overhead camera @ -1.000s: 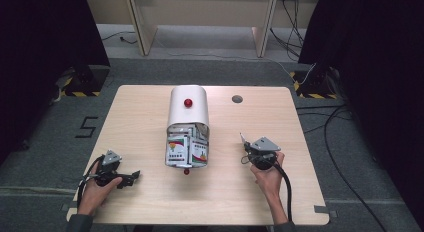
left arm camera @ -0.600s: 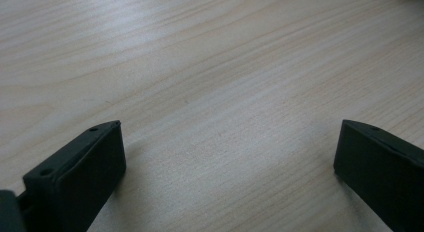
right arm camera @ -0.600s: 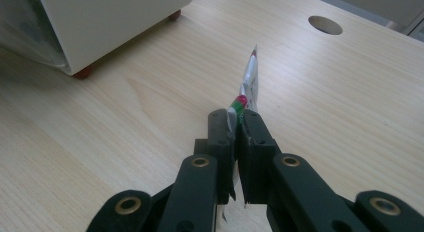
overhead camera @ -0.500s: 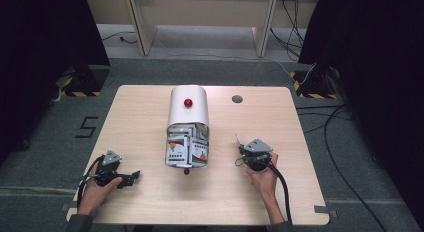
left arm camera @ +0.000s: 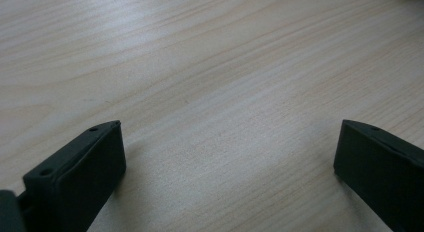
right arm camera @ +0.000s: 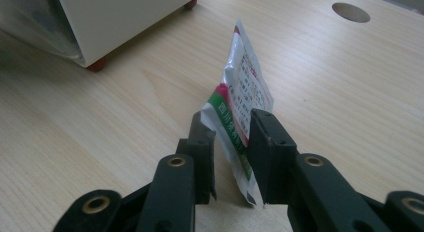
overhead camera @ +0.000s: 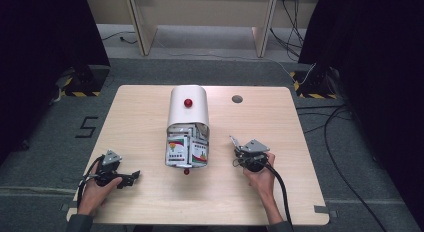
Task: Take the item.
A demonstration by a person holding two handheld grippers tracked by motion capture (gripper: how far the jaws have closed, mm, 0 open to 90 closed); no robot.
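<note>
The person's right hand [overhead camera: 258,176] lies on the wooden table [overhead camera: 300,142], to the right of the white box [overhead camera: 187,108], with the forearm coming in from the bottom edge of the high view. It holds the right gripper [overhead camera: 239,151], which points away from the person and a little to the left, low over the table top, and a thick black cable trails back along the wrist. In the right gripper view the right gripper [right arm camera: 231,142] has a small printed sachet [right arm camera: 240,104] between its jaws. The sachet stands on its edge, tilted, with green and pink print low down and lines of small text higher up. The jaws have just been opening: a gap shows between the left pad and the sachet, and the right pad is beside it, so the sachet is no longer pinched.

The left hand [overhead camera: 95,187] rests near the front left corner of the table, well apart from the box. Its fingers are closed around the left gripper [overhead camera: 131,176], which points to the right, almost flat on the surface. In the left gripper view, the jaws of the left gripper [left arm camera: 227,142] are spread wide, with bare wood between them.

The white box lies on its side in the middle of the table, its open end toward the person, with more sachets [overhead camera: 186,151] at its mouth.
</note>
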